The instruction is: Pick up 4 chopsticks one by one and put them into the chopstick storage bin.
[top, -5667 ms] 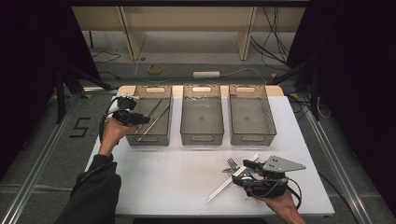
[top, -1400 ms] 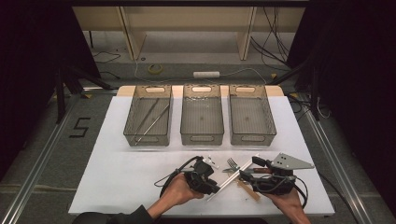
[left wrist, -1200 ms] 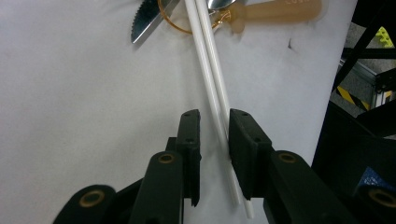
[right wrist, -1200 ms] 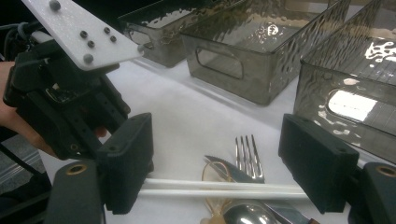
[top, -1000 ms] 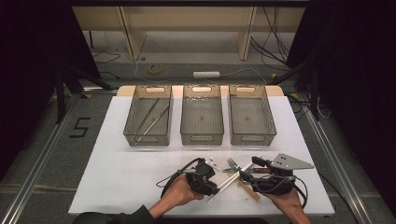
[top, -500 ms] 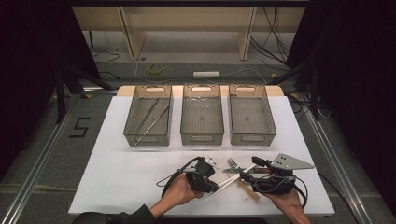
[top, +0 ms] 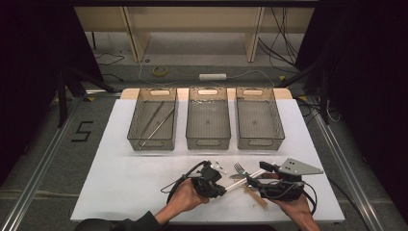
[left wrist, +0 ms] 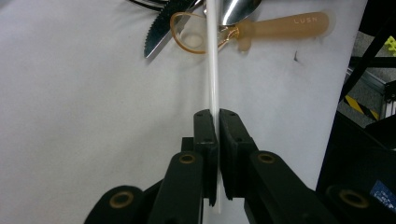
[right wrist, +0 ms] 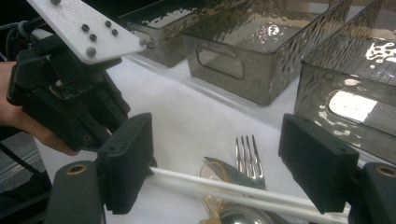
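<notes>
My left gripper (top: 222,188) is at the table's front, shut on a thin white stick (left wrist: 212,56) that runs straight out from between its pads (left wrist: 205,130). The stick (top: 248,179) reaches into a small pile of cutlery: a serrated knife (left wrist: 161,28), a fork (right wrist: 247,154) and a spoon with a peach handle (left wrist: 280,25). My right gripper (right wrist: 224,156) stands open just above that pile, its jaws wide on either side of the stick (right wrist: 224,189) without touching it. In the right gripper view the left gripper (right wrist: 70,102) is close by on the left.
Three smoked clear trays stand in a row at mid table: the left one (top: 151,144) holds long metal sticks (top: 156,122), while the middle (top: 208,143) and right (top: 260,143) ones look bare. The white table's front edge (top: 144,219) is near both hands.
The left hand has come from the left tray to the cutlery at the front. Over the last second both hands have kept still.
</notes>
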The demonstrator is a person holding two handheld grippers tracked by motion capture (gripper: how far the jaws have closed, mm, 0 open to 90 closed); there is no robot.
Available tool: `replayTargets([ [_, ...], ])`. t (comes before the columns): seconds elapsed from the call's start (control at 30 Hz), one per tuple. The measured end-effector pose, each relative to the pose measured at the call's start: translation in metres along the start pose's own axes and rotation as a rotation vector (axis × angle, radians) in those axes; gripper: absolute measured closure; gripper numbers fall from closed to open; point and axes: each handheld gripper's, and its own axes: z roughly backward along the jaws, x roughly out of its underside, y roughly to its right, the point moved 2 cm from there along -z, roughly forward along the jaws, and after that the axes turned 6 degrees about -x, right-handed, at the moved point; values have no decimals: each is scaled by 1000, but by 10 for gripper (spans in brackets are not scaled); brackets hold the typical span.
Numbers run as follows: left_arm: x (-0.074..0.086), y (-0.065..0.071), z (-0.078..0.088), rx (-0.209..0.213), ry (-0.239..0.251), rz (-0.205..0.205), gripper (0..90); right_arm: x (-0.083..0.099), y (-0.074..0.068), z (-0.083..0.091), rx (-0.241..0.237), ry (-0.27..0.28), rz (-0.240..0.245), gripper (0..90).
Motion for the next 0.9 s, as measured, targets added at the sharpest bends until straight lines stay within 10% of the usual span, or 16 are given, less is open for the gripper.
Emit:
replayTargets([
  [0.9,-6,-6,26,-7,75,-30,861,-1,1,2,4,16,-3,274],
])
